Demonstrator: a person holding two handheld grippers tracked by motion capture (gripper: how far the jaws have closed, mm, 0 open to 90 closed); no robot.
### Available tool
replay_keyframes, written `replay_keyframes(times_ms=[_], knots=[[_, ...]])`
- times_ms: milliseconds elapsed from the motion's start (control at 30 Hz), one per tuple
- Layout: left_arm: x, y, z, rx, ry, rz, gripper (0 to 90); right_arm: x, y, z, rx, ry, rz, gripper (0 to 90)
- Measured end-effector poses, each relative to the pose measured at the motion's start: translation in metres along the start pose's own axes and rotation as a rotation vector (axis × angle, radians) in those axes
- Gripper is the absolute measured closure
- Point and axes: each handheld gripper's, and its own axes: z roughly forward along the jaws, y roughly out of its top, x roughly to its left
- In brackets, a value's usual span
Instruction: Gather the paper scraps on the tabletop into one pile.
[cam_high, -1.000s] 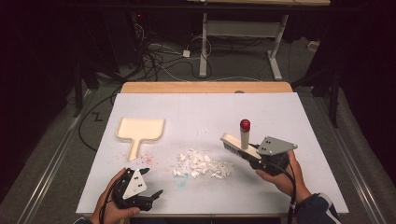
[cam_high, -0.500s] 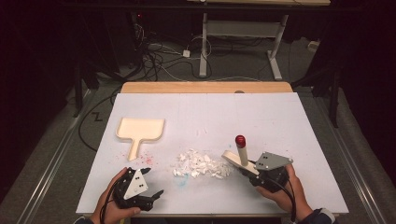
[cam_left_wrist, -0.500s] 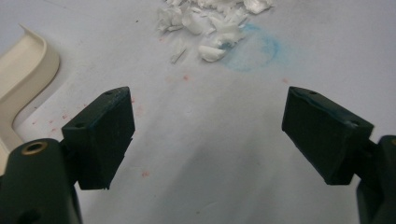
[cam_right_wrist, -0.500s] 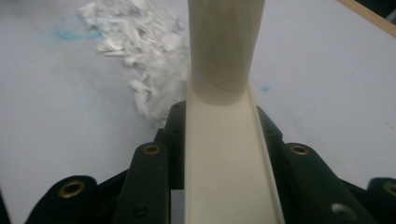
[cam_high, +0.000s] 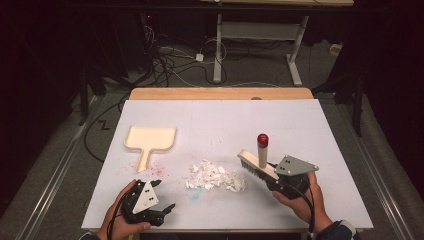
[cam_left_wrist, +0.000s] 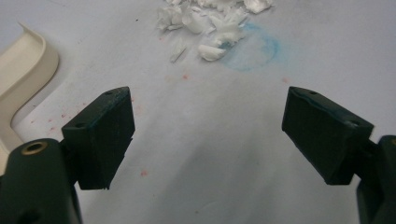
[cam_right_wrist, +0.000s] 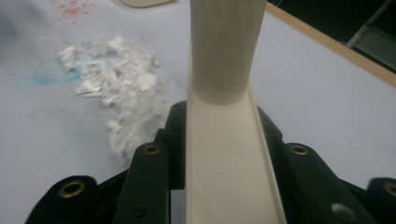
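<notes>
A cream brush with an upright red-tipped handle sits in my right gripper, whose jaws are shut on the brush's back. Its bristles are just right of a pile of white scraps at the table's middle front. In the right gripper view the brush runs up between the jaws of the right gripper, with the scraps to its left. A cream dustpan lies flat at the left. My left gripper rests open near the front left edge. Nothing lies between the jaws of the left gripper.
The white table sheet has red specks near the dustpan handle and a faint blue ring by the scraps. A wooden strip edges the far side. Cables and desk legs stand on the floor beyond.
My right hand has brought the brush slightly toward the front edge, beside the scrap pile. The left gripper has stayed where it was.
</notes>
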Motion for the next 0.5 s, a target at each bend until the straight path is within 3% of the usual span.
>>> replay_keyframes(times_ms=[67, 167, 200, 300, 367, 400, 500], knots=[[0.0, 0.0, 0.001, -0.001, -0.001, -0.007, 16.0, -0.013, 0.006, 0.011, -0.02, -0.037, 0.0, 67.8], [0.001, 0.0, 0.001, -0.001, -0.002, -0.008, 16.0, -0.022, 0.011, 0.023, -0.028, -0.056, 0.003, 67.8], [0.001, 0.0, 0.001, -0.001, -0.002, -0.008, 16.0, -0.031, 0.017, 0.038, -0.034, -0.069, 0.01, 67.8], [0.001, 0.0, 0.002, 0.001, -0.004, -0.013, 16.0, -0.04, 0.027, 0.064, -0.041, -0.095, 0.01, 67.9], [0.002, -0.001, 0.002, 0.001, -0.007, -0.015, 16.0, -0.042, 0.03, 0.073, -0.044, -0.096, 0.018, 67.9], [0.002, -0.001, 0.002, 0.002, -0.007, -0.016, 16.0, -0.044, 0.036, 0.092, -0.036, -0.107, 0.011, 67.9], [0.003, -0.003, 0.002, 0.004, -0.01, -0.021, 16.0, -0.043, 0.042, 0.118, -0.016, -0.12, -0.018, 67.9]])
